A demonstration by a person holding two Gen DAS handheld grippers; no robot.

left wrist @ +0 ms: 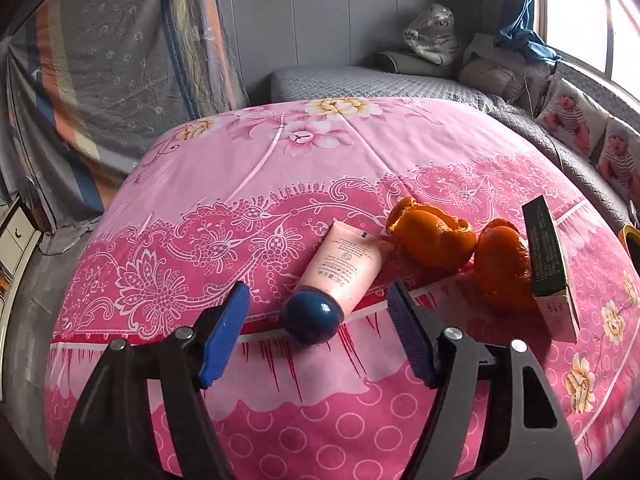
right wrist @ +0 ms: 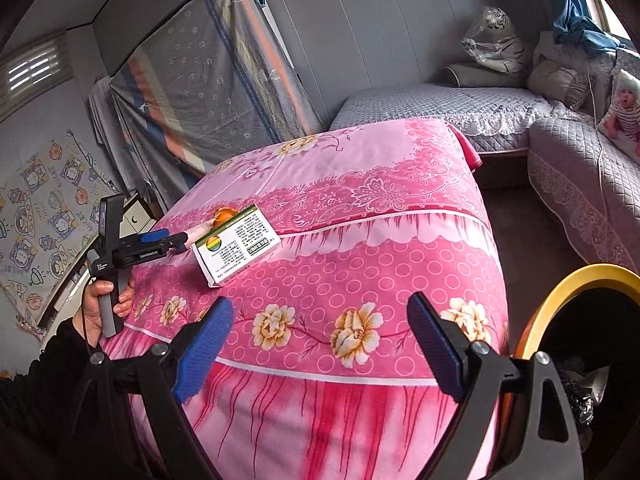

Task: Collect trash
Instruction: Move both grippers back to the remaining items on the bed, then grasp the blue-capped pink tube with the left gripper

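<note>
Left gripper (left wrist: 316,330) partly open over pink floral cloth (left wrist: 280,168), blue pads either side of pink tube (left wrist: 344,268), not touching it. Tube's dark blue cap (left wrist: 314,318) nearest, between the fingertips; tube body pointing away. Two orange peels (left wrist: 432,240) just beyond, right of tube. Small carton (left wrist: 550,264) on edge, just beside nearer peel. Right gripper (right wrist: 320,344) wide open, empty, above cloth's near edge, carton well ahead to its left. Yellow-rimmed bin (right wrist: 580,280) low right.
</note>
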